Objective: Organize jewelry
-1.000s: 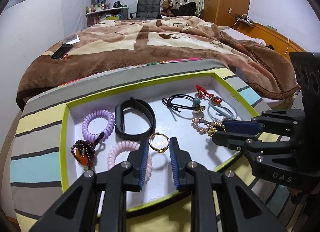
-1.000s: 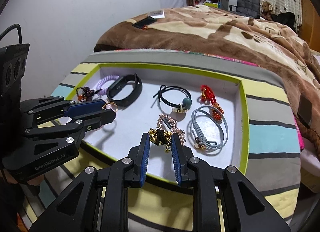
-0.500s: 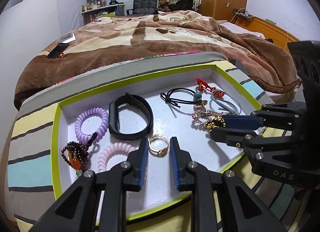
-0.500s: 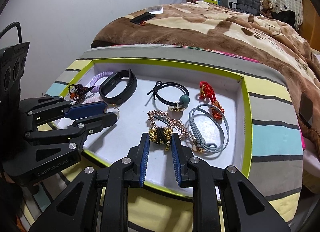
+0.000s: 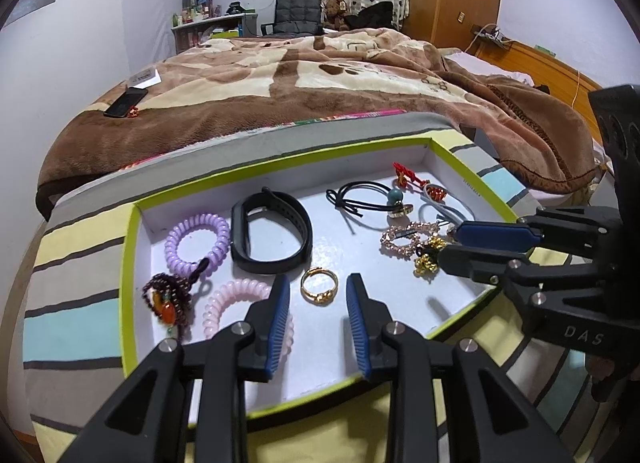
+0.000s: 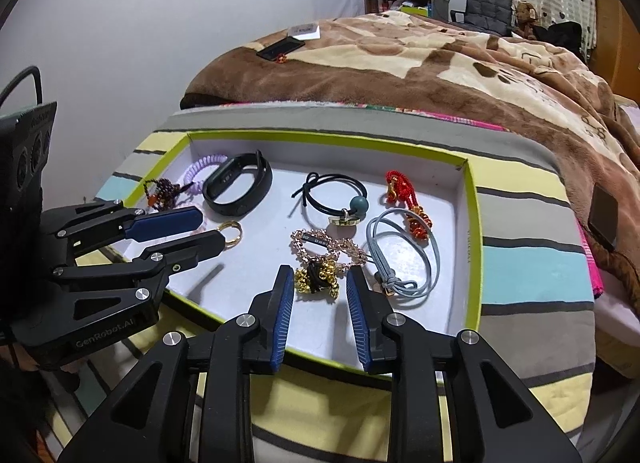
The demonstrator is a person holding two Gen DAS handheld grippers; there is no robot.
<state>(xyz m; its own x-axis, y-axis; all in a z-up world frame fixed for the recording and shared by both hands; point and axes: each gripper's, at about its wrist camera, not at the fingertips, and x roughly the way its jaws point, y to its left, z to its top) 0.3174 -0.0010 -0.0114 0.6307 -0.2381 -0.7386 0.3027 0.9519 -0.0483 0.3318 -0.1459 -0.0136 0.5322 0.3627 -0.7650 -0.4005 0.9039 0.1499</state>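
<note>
A white tray with a lime rim [image 5: 129, 263] [image 6: 474, 223] holds the jewelry. My left gripper [image 5: 318, 281] [image 6: 211, 228] hovers low over the near left part. Its jaws are opening, with a gold ring [image 5: 319, 288] [image 6: 230, 231] lying loose between them. My right gripper [image 6: 320, 271] [image 5: 449, 246] is over the near right part. Its jaws are opening around a black hair tie with gold bells [image 6: 316, 281] [image 5: 427, 261], and the pads are not pressing it. A rose-gold chain bracelet [image 6: 328, 244] lies just beyond.
Also in the tray: a black fitness band [image 5: 272, 239], purple [image 5: 198, 241] and pink [image 5: 236, 301] coil ties, a dark bead bracelet [image 5: 168, 297], a black tie with a teal bead [image 6: 334, 199], a red charm [image 6: 404, 191], a grey tie [image 6: 404, 259]. Behind is a bed with a brown blanket [image 5: 320, 95] and a phone [image 5: 126, 102].
Both pairs of jaws have widened a little. The ring and the bell tie stay on the tray floor between them. Neither gripper has shifted much.
</note>
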